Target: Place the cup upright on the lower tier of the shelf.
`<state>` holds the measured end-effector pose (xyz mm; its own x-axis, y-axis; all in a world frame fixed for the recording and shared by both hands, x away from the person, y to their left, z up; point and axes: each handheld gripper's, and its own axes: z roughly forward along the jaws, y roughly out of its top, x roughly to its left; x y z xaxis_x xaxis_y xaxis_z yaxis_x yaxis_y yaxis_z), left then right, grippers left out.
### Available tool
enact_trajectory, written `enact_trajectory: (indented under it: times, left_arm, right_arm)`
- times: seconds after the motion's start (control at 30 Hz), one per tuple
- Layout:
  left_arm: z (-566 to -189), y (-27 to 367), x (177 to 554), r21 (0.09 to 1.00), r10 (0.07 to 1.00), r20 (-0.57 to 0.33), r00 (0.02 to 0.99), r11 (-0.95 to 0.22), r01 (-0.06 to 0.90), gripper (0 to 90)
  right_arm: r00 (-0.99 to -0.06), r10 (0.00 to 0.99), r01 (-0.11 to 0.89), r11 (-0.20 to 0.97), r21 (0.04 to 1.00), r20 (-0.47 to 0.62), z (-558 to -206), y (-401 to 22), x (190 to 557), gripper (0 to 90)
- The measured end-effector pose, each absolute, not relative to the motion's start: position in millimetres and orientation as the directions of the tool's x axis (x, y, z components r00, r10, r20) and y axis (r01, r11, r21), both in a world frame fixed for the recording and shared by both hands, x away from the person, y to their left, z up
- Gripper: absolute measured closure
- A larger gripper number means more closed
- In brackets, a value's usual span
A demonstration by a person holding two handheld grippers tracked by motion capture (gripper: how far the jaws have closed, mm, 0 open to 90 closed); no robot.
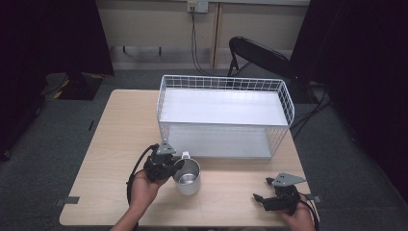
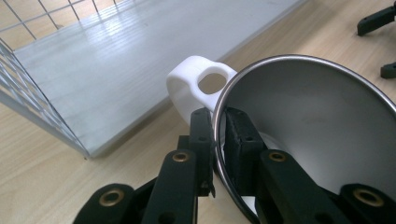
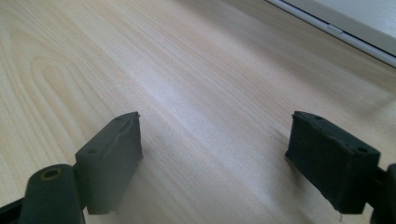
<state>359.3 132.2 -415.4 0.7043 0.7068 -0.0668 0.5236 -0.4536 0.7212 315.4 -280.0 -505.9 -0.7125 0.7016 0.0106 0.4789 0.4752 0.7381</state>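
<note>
On the table (image 1: 120, 139), just in front of the white wire rack (image 1: 223, 115), stands a steel mug (image 1: 187, 176) with a white handle (image 1: 185, 155). The handle points toward the rack, close to its lower shelf. The mug sits upright, mouth up, left of the table's middle and near the front edge.

The left gripper (image 1: 174, 164) is clamped on the mug. In the left gripper view its jaws pinch the rim right beside the handle (image 2: 198, 84): one pad (image 2: 201, 135) lies against the outer wall, the other (image 2: 240, 140) against the inside of the mug (image 2: 317, 121). The two pads stand almost together, with just the thin metal wall between them. The left hand (image 1: 144, 185) comes in from the bottom edge and a black cable loops beside it.

The right gripper (image 1: 263, 190) rests low over the table near the front right corner, well apart from the mug. In the right gripper view its jaws stand wide apart with nothing between them but bare wood grain (image 3: 187, 93).

No brand, label or writing can be read on the mug, the rack or the grippers. A black chair (image 1: 260, 55) stands behind the table.
</note>
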Motion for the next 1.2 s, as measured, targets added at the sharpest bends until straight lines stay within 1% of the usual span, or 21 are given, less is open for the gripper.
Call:
enact_trajectory:
  times: [0.07, 0.1, 0.17, 0.3, 0.43, 0.53, 0.63, 0.67, 0.9, 0.93, 1.03, 1.2]
  left_arm:
    - [-415, 131, 360, 0.725, 0.710, -0.076, 0.700, -0.443, 0.528, 82.0]
    - [-414, 130, 361, 0.725, 0.709, -0.065, 0.702, -0.450, 0.522, 82.0]
    - [-413, 129, 362, 0.728, 0.709, -0.072, 0.702, -0.443, 0.523, 82.0]
    - [-410, 124, 366, 0.733, 0.715, -0.058, 0.697, -0.444, 0.515, 82.0]
    - [-410, 121, 367, 0.739, 0.719, -0.069, 0.692, -0.429, 0.520, 82.0]
    - [-409, 120, 368, 0.742, 0.722, -0.050, 0.691, -0.436, 0.510, 82.0]
    - [-408, 119, 369, 0.747, 0.727, -0.059, 0.684, -0.422, 0.513, 82.0]
    - [-407, 118, 370, 0.749, 0.732, -0.045, 0.680, -0.425, 0.508, 82.0]
    - [-406, 114, 373, 0.761, 0.743, -0.024, 0.668, -0.420, 0.495, 82.0]
    - [-405, 113, 374, 0.767, 0.749, -0.034, 0.662, -0.405, 0.498, 82.0]
    - [-402, 108, 376, 0.770, 0.747, -0.007, 0.664, -0.420, 0.480, 82.0]
    - [-401, 103, 378, 0.779, 0.754, 0.005, 0.657, -0.414, 0.470, 82.0]
  right_arm:
    - [-0.713, 0.701, 0.479, 0.475, 0.738, 0.011, -506, -280, 315, 16.8]
    - [-0.713, 0.701, 0.479, 0.475, 0.738, 0.010, -506, -280, 315, 16.9]
    - [-0.713, 0.701, 0.479, 0.475, 0.738, 0.011, -506, -280, 315, 16.8]
    - [-0.713, 0.701, 0.478, 0.475, 0.738, 0.010, -506, -280, 315, 16.8]
    - [-0.713, 0.701, 0.479, 0.475, 0.738, 0.010, -506, -280, 315, 16.9]
    - [-0.713, 0.701, 0.479, 0.476, 0.738, 0.010, -506, -280, 315, 16.8]
    - [-0.713, 0.701, 0.479, 0.476, 0.738, 0.011, -506, -280, 315, 16.9]
    - [-0.713, 0.701, 0.478, 0.476, 0.738, 0.010, -506, -280, 315, 16.8]
    - [-0.713, 0.701, 0.478, 0.476, 0.738, 0.010, -506, -280, 315, 16.8]
    - [-0.713, 0.701, 0.478, 0.476, 0.738, 0.010, -506, -280, 315, 16.9]
    - [-0.713, 0.701, 0.478, 0.476, 0.738, 0.010, -506, -280, 315, 16.9]
    - [-0.714, 0.700, 0.478, 0.476, 0.738, 0.010, -506, -280, 315, 16.9]
